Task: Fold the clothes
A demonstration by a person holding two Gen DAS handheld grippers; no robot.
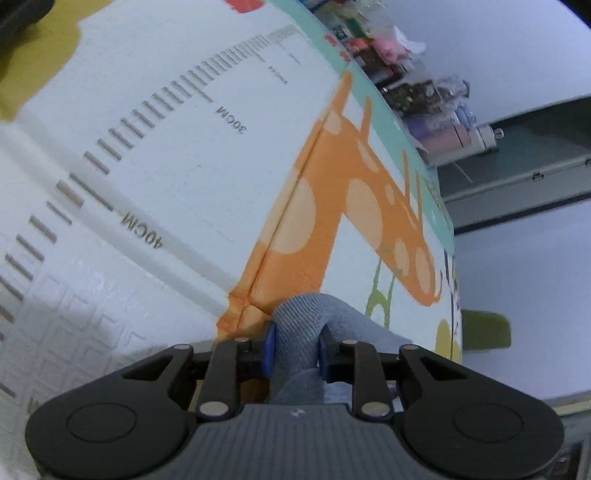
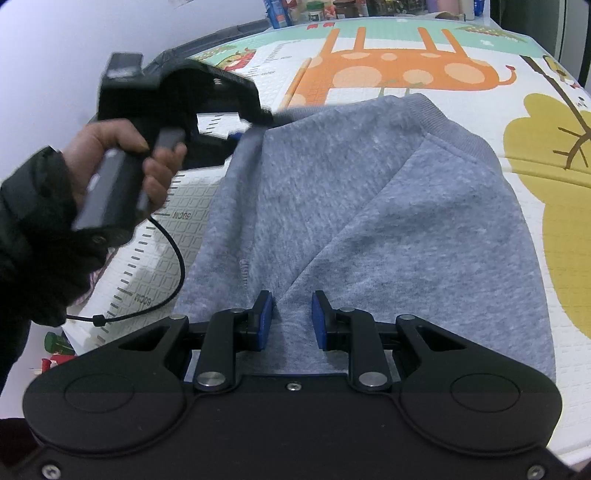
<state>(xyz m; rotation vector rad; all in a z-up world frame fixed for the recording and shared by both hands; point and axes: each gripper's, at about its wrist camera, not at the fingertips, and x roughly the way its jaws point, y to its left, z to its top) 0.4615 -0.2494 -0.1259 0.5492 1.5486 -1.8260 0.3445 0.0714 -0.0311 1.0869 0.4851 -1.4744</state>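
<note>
**Both grippers pinch the grey sweater**

The left gripper (image 1: 295, 349) squeezes a bunched fold of the grey sweater (image 2: 369, 221). The right gripper (image 2: 291, 319) pinches its near edge. The sweater lies on the play mat (image 2: 535, 258), stretching toward 12 o'clock.

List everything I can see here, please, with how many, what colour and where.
sweatshirt: one, grey, spread on the mat.
play mat: one, white with an orange giraffe, yellow tree and ruler marks, under the sweatshirt.
bottles and jars: several, mixed colours, beyond the mat's far edge.
left claw: one, black with blue pads, clamped on a sweatshirt fold.
right claw: one, black with blue pads, pinching the near edge.
hand: one, in a black sleeve, holding the left claw.
</note>
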